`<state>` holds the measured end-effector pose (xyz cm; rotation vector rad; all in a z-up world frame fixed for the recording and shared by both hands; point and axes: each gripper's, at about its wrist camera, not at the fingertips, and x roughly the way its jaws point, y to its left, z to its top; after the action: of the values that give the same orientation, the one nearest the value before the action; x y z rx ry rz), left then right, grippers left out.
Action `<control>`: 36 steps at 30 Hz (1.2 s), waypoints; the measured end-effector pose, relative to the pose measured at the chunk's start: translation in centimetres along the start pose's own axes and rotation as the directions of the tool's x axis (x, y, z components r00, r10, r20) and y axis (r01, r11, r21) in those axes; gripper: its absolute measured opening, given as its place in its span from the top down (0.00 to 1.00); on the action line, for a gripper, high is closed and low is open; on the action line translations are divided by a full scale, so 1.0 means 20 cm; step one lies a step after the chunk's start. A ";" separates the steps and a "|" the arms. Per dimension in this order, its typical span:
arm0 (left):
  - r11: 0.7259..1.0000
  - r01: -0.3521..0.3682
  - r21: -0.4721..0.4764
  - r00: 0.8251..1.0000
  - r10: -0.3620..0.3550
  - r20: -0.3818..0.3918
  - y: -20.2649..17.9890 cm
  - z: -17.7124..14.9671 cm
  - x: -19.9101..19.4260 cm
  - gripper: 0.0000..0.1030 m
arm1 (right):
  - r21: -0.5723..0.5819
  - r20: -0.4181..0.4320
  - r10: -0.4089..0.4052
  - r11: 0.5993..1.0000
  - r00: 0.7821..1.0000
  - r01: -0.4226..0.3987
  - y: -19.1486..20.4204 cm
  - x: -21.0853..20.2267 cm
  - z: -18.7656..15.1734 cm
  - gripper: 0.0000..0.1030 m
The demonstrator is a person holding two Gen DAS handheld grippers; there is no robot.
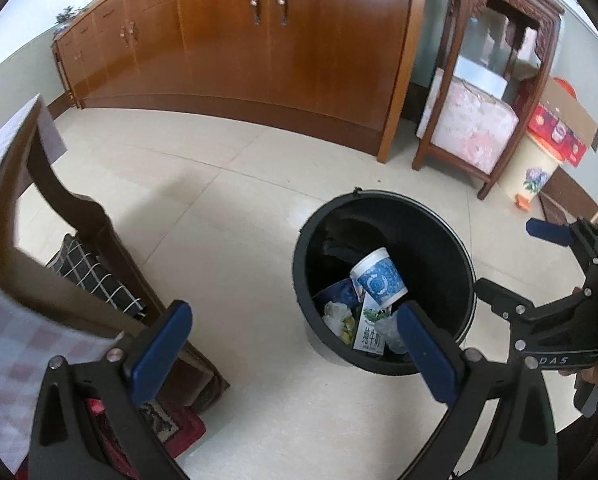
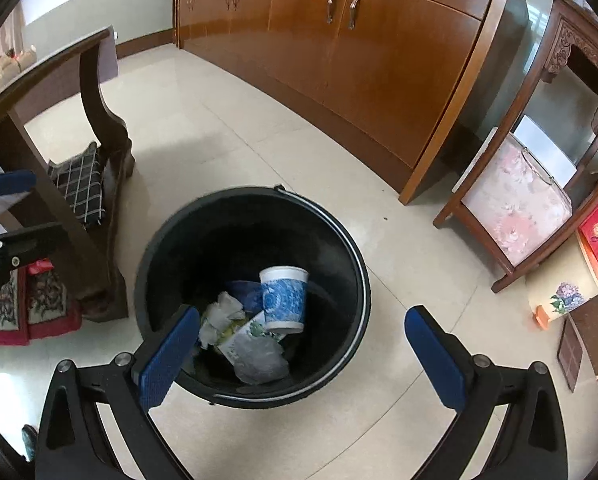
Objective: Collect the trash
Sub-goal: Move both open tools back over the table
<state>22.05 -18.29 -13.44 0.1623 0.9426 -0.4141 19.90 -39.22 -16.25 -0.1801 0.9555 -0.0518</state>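
Hovering tongs [image 2: 303, 344] gape above bin [image 2: 355, 248] rim.

Pale tile floor [image 2: 227, 128] is catching soft daylight, a long brown wooden cabinet [image 2: 379, 64] is running along the wall, and a carved stand [image 1: 495, 80] is sitting beside it holding a floral cushion [image 1: 471, 128].
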 end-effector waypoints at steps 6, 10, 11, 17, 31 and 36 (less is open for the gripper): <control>0.999 -0.026 -0.046 0.999 0.027 0.022 0.06 -0.04 -0.11 0.00 | 0.020 0.024 0.000 1.000 1.000 -0.001 0.03 -0.10 0.03 0.00; 0.995 -0.054 -0.089 0.997 0.058 0.045 0.14 -0.09 -0.23 0.00 | 0.029 0.058 0.012 0.999 0.998 -0.014 0.08 -0.20 0.08 0.00; 0.993 -0.062 -0.099 0.996 0.067 0.050 0.16 -0.10 -0.25 0.00 | 0.026 0.070 0.017 0.999 0.997 -0.019 0.10 -0.22 0.09 0.00; 0.981 -0.104 -0.161 0.990 0.118 0.081 0.28 -0.15 -0.42 0.00 | -0.015 0.138 0.055 0.998 0.989 -0.053 0.26 -0.37 0.17 0.00; 0.939 -0.170 -0.298 0.963 0.223 0.152 0.56 -0.24 -0.75 0.00 | -0.077 0.240 0.153 0.987 0.959 -0.138 0.60 -0.66 0.34 0.00; 0.907 -0.214 -0.364 0.940 0.292 0.177 0.71 -0.31 -0.88 0.00 | -0.113 0.276 0.211 0.976 0.938 -0.186 0.74 -0.74 0.40 0.00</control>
<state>14.17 1.46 -3.46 -0.0776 0.7394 -0.0206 17.38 -21.79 -2.37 -0.1641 0.6814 0.1980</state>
